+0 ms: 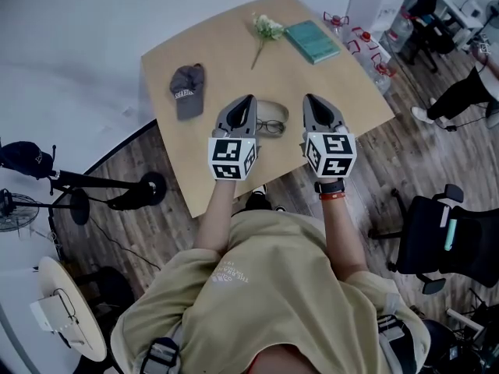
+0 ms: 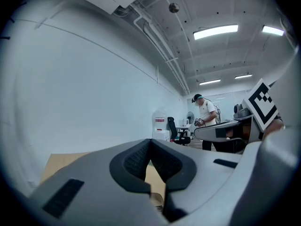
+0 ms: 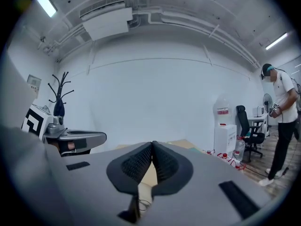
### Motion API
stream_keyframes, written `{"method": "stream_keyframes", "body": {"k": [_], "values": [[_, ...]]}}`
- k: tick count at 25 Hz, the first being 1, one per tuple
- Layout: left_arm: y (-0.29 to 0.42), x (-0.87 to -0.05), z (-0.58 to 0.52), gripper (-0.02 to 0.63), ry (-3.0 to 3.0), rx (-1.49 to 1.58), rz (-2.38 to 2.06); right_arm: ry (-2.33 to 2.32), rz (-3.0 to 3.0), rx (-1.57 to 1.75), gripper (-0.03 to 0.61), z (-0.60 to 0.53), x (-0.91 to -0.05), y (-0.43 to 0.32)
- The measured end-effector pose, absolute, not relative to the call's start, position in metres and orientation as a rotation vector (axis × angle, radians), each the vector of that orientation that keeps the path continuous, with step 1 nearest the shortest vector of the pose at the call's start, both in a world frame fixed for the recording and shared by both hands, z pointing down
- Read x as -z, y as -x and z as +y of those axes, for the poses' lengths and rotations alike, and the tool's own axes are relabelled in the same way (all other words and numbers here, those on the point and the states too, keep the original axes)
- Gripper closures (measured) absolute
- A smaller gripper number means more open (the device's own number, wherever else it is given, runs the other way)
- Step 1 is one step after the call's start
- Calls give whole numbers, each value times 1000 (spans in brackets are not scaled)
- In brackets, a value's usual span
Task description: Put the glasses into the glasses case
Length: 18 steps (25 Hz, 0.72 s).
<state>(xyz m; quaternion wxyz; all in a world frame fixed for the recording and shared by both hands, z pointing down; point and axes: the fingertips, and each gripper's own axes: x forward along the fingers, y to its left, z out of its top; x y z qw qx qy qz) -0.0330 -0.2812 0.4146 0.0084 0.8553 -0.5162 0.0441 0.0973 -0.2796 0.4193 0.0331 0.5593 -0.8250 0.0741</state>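
Observation:
In the head view the dark-framed glasses [image 1: 270, 126] lie on the tan table [image 1: 210, 170], at the near edge of a pale oval glasses case [image 1: 274, 108]. Both grippers are held level above the table, one on each side of the glasses. My left gripper [image 1: 249, 98] hovers just left of the case; its own view shows the jaws [image 2: 150, 140] shut with nothing between them. To the right of the glasses my right gripper [image 1: 309, 97] is also shut and empty [image 3: 152, 143]. A thin wire-like shape under the right jaws may be the glasses.
On the table's far half lie a grey cap [image 1: 188, 89], a flower sprig [image 1: 265, 31] and a teal book [image 1: 312, 40]. Water bottles [image 1: 366, 41] stand on the floor beyond the right edge. An office chair [image 1: 437, 236] is at the right, a stand [image 1: 101, 185] at the left.

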Motion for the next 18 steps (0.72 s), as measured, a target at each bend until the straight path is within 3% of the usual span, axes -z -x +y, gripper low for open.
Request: {"method": "stream_keyframes", "body": {"k": [18], "values": [[35, -388, -258, 598, -2696, -151, -1587, -1724, -2564, -341, 563, -264, -412, -95]]}}
